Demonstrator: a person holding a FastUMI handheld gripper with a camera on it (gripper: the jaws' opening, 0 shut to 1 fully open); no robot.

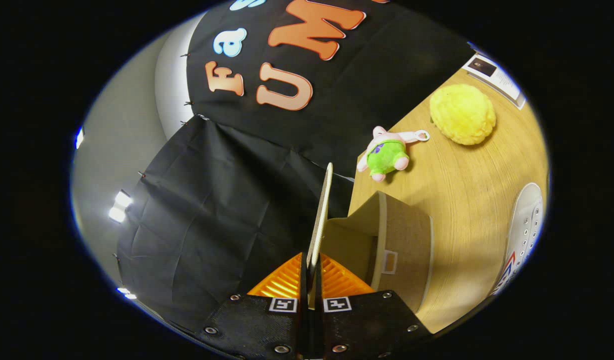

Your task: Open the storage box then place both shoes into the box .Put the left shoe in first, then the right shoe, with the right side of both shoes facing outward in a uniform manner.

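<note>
From the gripper view, my gripper (pixel 312 270) had its two fingers pressed together on the thin edge of the storage box's lid (pixel 321 215). The lid was pinched between them and stood up edge-on, running straight ahead from the fingertips toward the black cloth wall.

The storage box (pixel 404 245) sat just beside the fingers on their right. It was cardboard-brown with a small pale tag or pull (pixel 389 261) on its near face. The lid was lifted away from the body, and I could see a pale inner wall in the gap between lid and box. I could not see into the bottom of the box.

The box rested on a light wooden table (pixel 467 190). One white shoe (pixel 524 230) with laces and eyelets lay on the table, well apart from the box on the far right. I noted some red and blue marking near its lower end. I could not tell whether it was the left or the right shoe.

Beyond the box lay a small plush toy (pixel 387 154) in pink and green with a white ring on it. Near that, farther out, sat a fuzzy yellow ball (pixel 463 114). A printed card or booklet (pixel 497 77) lay at the far edge of the table.
</note>
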